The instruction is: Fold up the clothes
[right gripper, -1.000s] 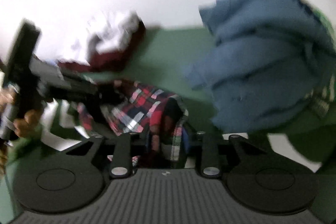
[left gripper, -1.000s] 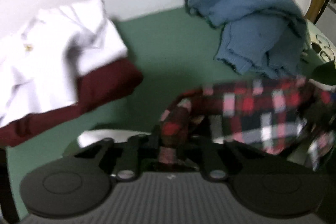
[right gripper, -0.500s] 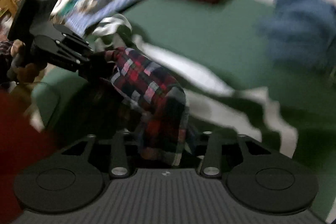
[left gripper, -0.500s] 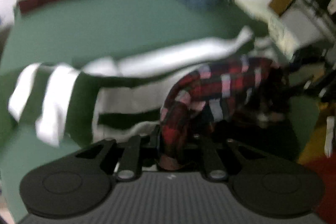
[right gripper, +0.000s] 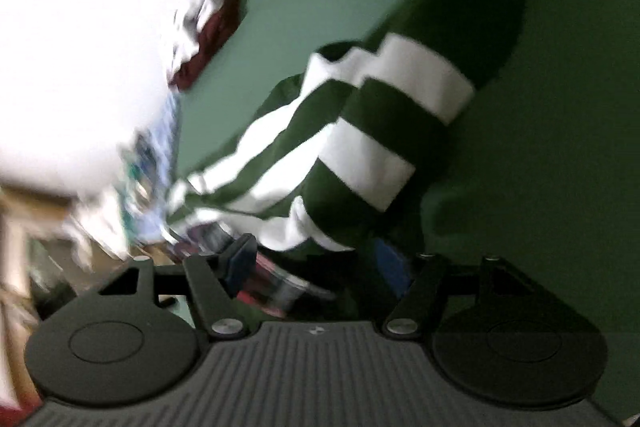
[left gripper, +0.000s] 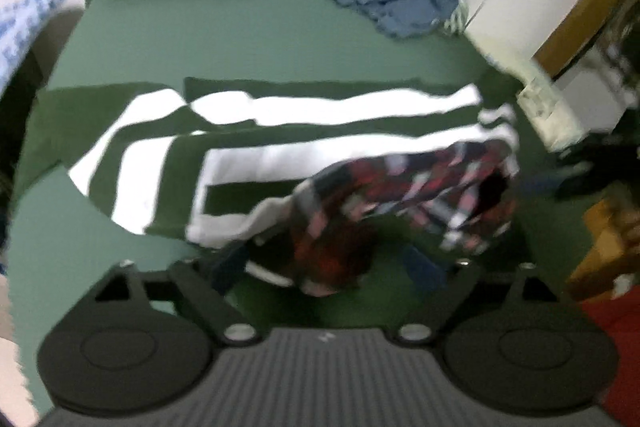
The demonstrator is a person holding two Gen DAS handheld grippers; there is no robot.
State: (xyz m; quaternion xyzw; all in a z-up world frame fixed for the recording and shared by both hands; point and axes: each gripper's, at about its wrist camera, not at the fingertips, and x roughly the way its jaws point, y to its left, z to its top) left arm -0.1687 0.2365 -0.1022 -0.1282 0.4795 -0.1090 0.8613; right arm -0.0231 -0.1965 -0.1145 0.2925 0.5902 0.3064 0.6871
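Plaid shirt (left gripper: 404,195) bunched on striped garment (left gripper: 320,115) atop green bench (left gripper: 260,39), at 12 o'clock of left hand-held gripper (left gripper: 328,267); long axis 8-to-2 o'clock. Both hand-held grippers' jaws opening, plaid cloth between, unpressed; right hand-held gripper (right gripper: 316,259) alongside.

Dim, soft light — heavy motion blur, fisheye-bent edges, blown-out white wall (right gripper: 80,27).

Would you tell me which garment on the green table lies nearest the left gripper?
The red plaid shirt, crumpled before the opening left gripper; the others lie farther back.
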